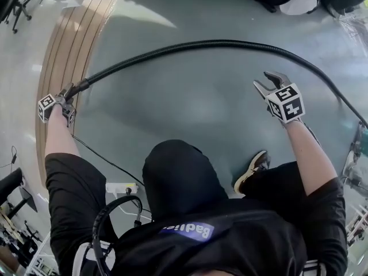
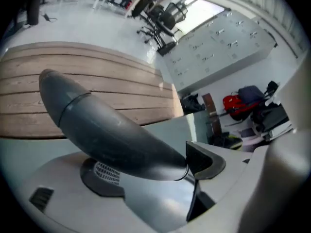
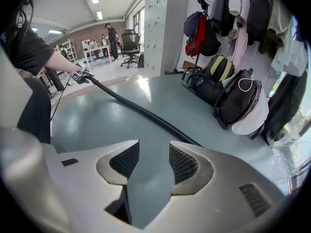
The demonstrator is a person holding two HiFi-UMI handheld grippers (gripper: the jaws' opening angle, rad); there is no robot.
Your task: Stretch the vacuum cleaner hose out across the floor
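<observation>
**Hose in a wide arc, one end held**

The grey-green floor [image 1: 190,102] takes up most of our view. Over it the hose [image 1: 201,43] sweeps from our left, across in front of us, and off to the right edge. We judge it light, limp and easy to slide, and best gripped at its stiff end tube [image 2: 107,130]. The hose is black and ribbed, and the tube is smooth and grey. The left gripper [image 1: 70,91] pinches that tube. The right gripper [image 1: 265,80] has its jaws spread, with nothing between them.

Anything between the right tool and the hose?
Nothing: bare grey floor separates the open right tool from the hose, in the head view.
</observation>
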